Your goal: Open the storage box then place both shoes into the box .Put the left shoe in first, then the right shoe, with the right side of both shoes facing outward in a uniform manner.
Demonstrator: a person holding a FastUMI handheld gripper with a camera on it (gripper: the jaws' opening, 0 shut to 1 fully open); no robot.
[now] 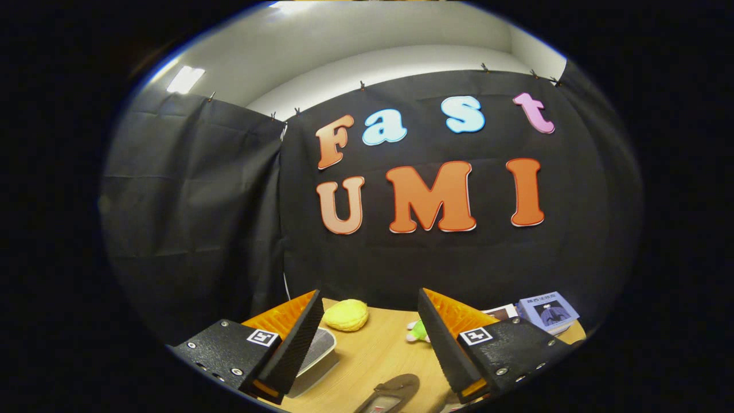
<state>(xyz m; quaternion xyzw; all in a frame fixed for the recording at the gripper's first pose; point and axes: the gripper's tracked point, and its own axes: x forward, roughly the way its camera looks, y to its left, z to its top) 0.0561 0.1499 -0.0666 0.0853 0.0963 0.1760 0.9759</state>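
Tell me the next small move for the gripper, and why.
Probably tilt the gripper down toward the table. Its jaws stand open and empty, aimed mostly at the booth wall, while a brown shoe lies low between them and a grey-and-white box-like thing sits behind one finger.

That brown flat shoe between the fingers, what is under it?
The brown flat shoe lies on the light wooden table, between the open gripper fingers. Anything beneath its sole is covered.
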